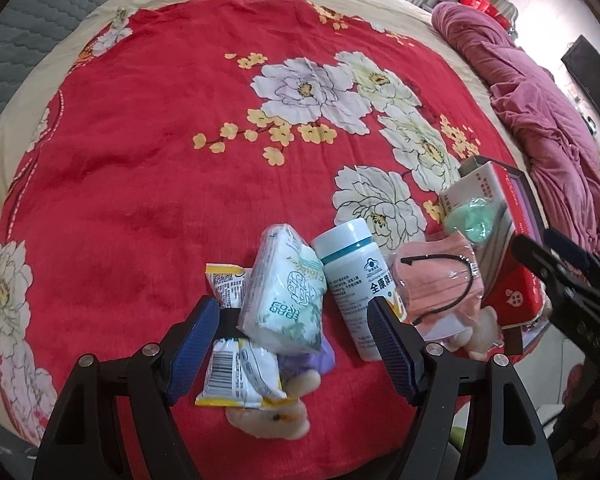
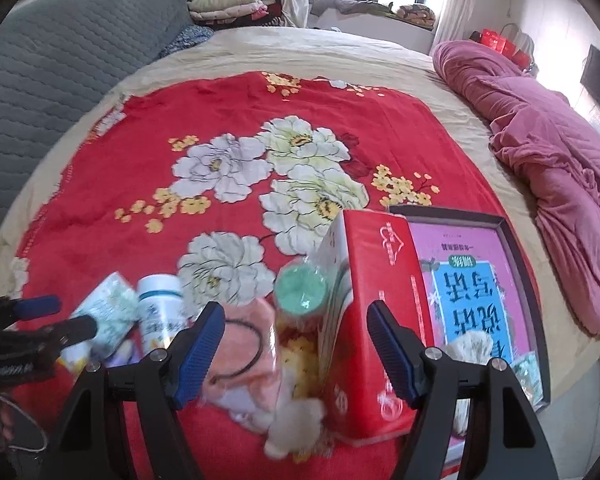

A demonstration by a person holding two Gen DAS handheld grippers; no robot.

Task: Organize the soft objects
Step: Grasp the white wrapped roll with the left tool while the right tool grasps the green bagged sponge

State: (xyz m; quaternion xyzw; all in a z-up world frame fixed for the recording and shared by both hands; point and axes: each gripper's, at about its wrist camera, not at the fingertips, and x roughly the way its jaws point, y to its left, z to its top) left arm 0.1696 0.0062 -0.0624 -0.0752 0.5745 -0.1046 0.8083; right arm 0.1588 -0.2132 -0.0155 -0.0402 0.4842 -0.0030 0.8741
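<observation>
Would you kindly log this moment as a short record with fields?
surface: red floral blanket on a bed
left gripper: open, straddling tissue pack
right gripper: open, over pink mask and red box
hard item: white bottle, lying beside the tissue pack
also near: yellow sachet, green roll
tray: dark rim, pink book inside, right of red box
</observation>
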